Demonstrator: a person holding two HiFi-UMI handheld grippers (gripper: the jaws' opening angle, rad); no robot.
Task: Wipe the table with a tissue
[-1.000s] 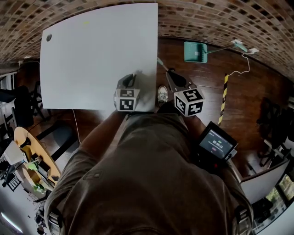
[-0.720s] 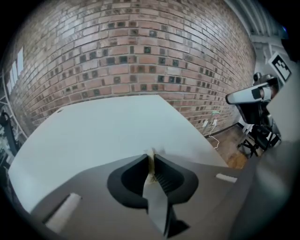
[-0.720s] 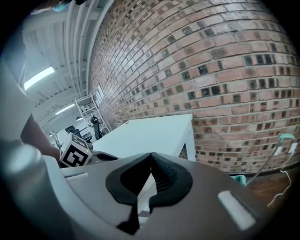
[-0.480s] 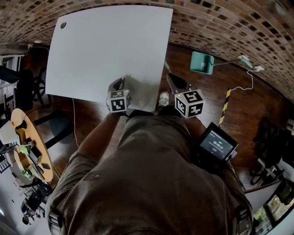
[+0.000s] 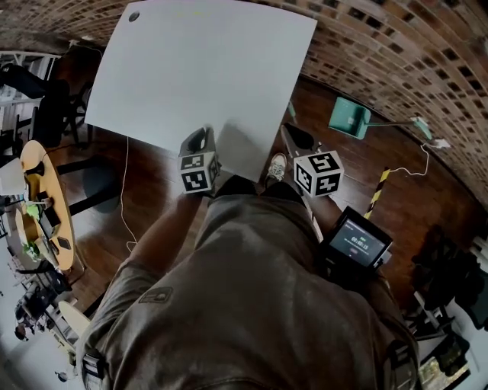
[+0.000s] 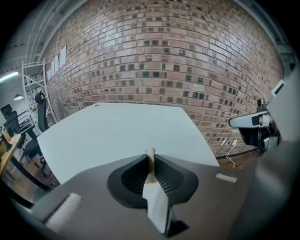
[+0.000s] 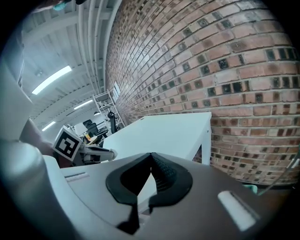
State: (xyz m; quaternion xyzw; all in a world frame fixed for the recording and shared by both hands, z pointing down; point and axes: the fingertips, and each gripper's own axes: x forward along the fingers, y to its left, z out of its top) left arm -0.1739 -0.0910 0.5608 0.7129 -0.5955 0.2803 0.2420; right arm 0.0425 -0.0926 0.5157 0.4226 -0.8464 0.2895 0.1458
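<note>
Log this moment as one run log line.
left gripper: shut on tissue, at table near edge | right gripper: shut, empty, beside table

Overhead; two low views (table (image 5: 198, 68) shared)

The white table (image 5: 198, 68) stood on a dark wooden floor (image 5: 156, 217), its far edge close to the brick wall (image 5: 396, 53). 1 small dark round mark (image 5: 134, 16) sat on its top by the far left corner. On the floor to the table's right lay a flat teal object (image 5: 349, 116), a white cable (image 5: 424, 161) and a yellow-and-black striped strip (image 5: 379, 190). Another thin pale cable (image 5: 126, 190) ran across the floor at the table's left. 1 pale shoe (image 5: 276, 165) stood just beside the near right corner.
</note>
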